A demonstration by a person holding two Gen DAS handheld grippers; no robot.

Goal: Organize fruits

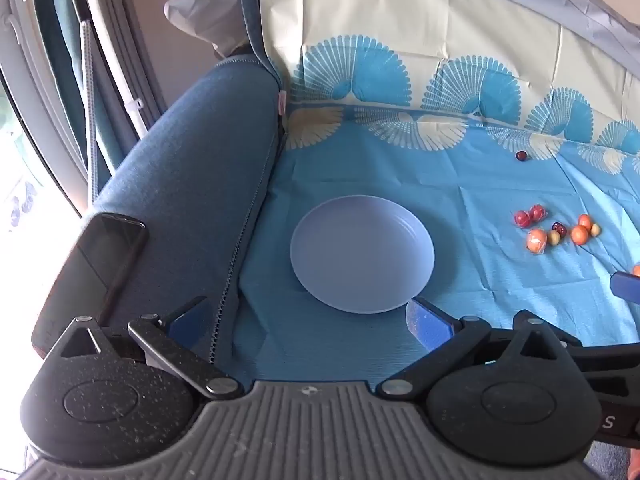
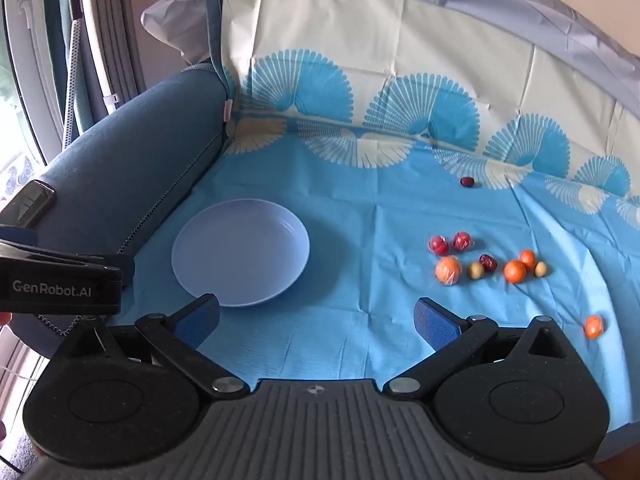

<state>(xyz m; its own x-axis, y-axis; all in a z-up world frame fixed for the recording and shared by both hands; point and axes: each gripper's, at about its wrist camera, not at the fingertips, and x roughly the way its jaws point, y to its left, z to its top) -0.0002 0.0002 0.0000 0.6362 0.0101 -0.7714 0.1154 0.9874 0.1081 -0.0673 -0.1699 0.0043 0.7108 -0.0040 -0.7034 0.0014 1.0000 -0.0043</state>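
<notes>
A pale lavender plate (image 1: 362, 254) (image 2: 240, 252) lies empty on the blue cloth. To its right sits a cluster of small fruits (image 2: 486, 262) (image 1: 554, 228): orange, red and yellowish ones. One dark red fruit (image 2: 467, 181) (image 1: 521, 155) lies apart at the back. One orange fruit (image 2: 593, 326) lies alone at the right. My left gripper (image 1: 308, 320) is open and empty, just in front of the plate. My right gripper (image 2: 316, 320) is open and empty, in front of the cloth between plate and fruits.
The blue patterned cloth (image 2: 360, 320) covers a sofa seat and back. The blue sofa armrest (image 1: 192, 184) stands at the left with a black phone (image 1: 96, 264) on it. A window and curtain rods are at the far left.
</notes>
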